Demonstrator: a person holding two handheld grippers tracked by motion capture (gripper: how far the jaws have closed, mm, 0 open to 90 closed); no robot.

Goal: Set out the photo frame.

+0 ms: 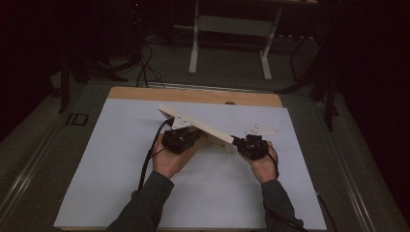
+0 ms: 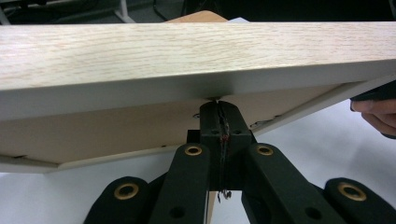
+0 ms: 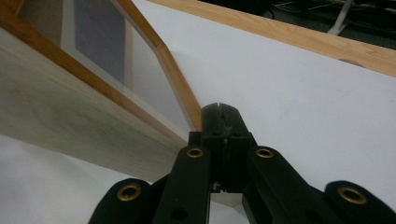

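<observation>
- High view: wooden board held tilted above the white tabletop, between left gripper and right gripper; a hand on each.
- Left gripper view: jaws closed together, tips pushed up against the board's underside edge, not clamping it. Risk: board slides off the tips, nothing pinches it.
- Right gripper view: jaws closed too, tips at the board's corner. Risk: corner slips and the board drops to the tabletop.
</observation>
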